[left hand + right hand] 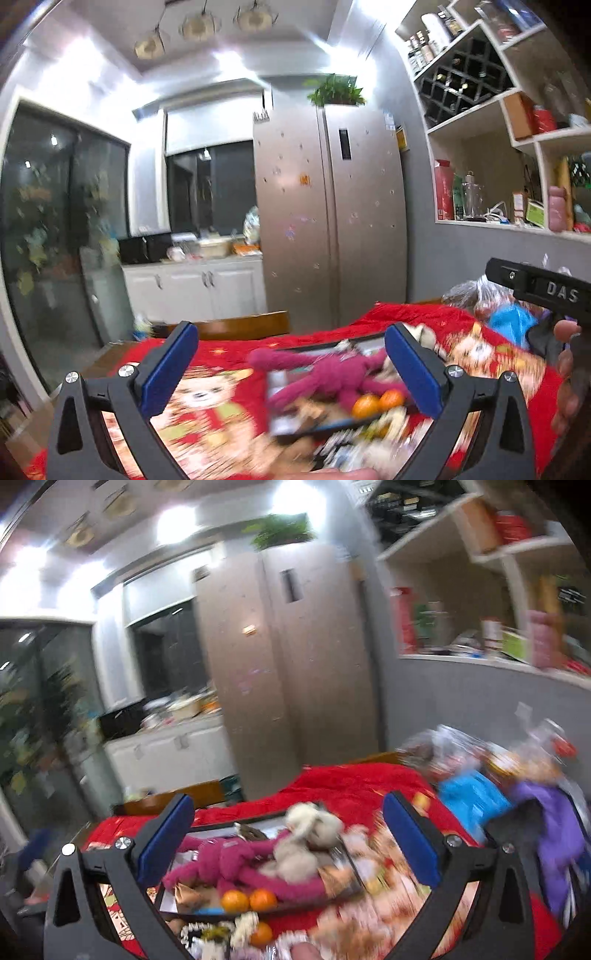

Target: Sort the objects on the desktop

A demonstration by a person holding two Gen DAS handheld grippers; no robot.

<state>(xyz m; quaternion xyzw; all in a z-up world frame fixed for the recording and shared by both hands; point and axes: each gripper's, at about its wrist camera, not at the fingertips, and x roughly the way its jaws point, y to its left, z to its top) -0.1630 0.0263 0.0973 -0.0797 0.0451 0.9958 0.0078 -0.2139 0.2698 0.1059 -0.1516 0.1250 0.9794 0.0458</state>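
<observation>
Two oranges (pixel 249 901) sit side by side at the near edge of the tray (pixel 258 821) on the red cloth (pixel 351 782), touching a pink plush toy (pixel 229 864). Left gripper (pixel 291 369) and right gripper (pixel 288 849) both hover with jaws spread wide, holding nothing

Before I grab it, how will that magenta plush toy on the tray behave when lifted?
The magenta plush toy looks soft and long-limbed, so it will probably flop and dangle. It seems light. Its limbs drape by the oranges and the cream plush, so lifting may nudge them; the oranges could roll.
</observation>
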